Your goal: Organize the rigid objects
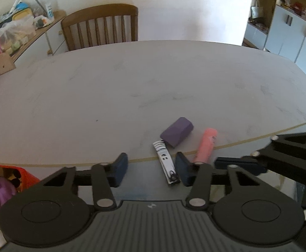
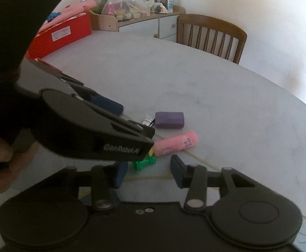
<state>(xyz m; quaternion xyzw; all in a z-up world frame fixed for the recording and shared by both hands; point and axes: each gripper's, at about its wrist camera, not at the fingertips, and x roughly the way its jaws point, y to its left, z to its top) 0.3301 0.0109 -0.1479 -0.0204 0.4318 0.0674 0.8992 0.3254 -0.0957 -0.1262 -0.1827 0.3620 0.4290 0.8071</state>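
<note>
A silver nail clipper point(image 1: 166, 166) lies near the table's front edge, just inside my open left gripper point(image 1: 152, 169), close to its right finger. Behind it lie a purple block point(image 1: 177, 131) and a pink tube point(image 1: 205, 145). In the right wrist view the purple block point(image 2: 169, 119), the pink tube point(image 2: 176, 143) and a green chess piece point(image 2: 145, 163) lie ahead of my open, empty right gripper point(image 2: 148, 173). The left gripper's body point(image 2: 94, 124) crosses that view and hides most of the clipper point(image 2: 148, 120).
The pale oval table point(image 1: 132, 88) stretches ahead. A wooden chair point(image 1: 100, 27) stands at its far side. A red box point(image 2: 62, 33) sits at the table's far left. A cluttered sideboard point(image 2: 140, 6) stands behind. A red basket point(image 1: 16, 176) sits low at left.
</note>
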